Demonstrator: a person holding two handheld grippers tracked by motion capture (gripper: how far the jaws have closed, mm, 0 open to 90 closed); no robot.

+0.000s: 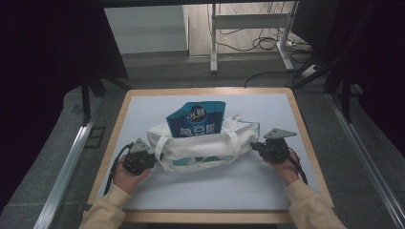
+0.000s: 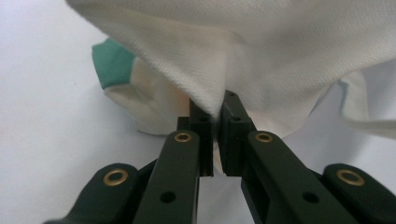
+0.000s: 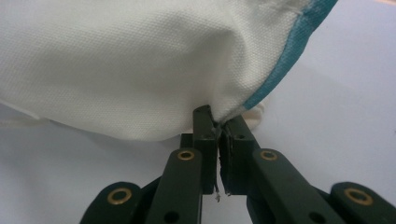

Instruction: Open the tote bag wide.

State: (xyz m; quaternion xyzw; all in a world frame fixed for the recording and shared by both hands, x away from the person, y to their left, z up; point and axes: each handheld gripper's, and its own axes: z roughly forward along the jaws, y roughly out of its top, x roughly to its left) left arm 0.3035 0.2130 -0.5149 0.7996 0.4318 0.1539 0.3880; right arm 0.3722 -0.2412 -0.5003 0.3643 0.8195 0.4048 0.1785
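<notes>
A white fabric tote bag [image 1: 200,145] with teal trim lies in the middle of the table [image 1: 210,191]. A blue pouch [image 1: 197,119] stands half out of its mouth at the far side. My left gripper [image 1: 152,160] is shut on the bag's left edge; in the left gripper view a fold of white cloth [image 2: 219,100] is pinched between the jaws of that gripper [image 2: 215,114]. My right gripper [image 1: 255,147] is shut on the bag's right edge, and the right gripper view shows the cloth [image 3: 140,70] by the teal seam [image 3: 275,70] caught in the gripper [image 3: 218,122].
The white table top has a wooden rim [image 1: 305,143]. Black curtains [image 1: 47,57] hang at both sides. Beyond the table a metal frame [image 1: 248,28] and cables [image 1: 267,45] lie on the floor. Bare table surface lies in front of the bag.
</notes>
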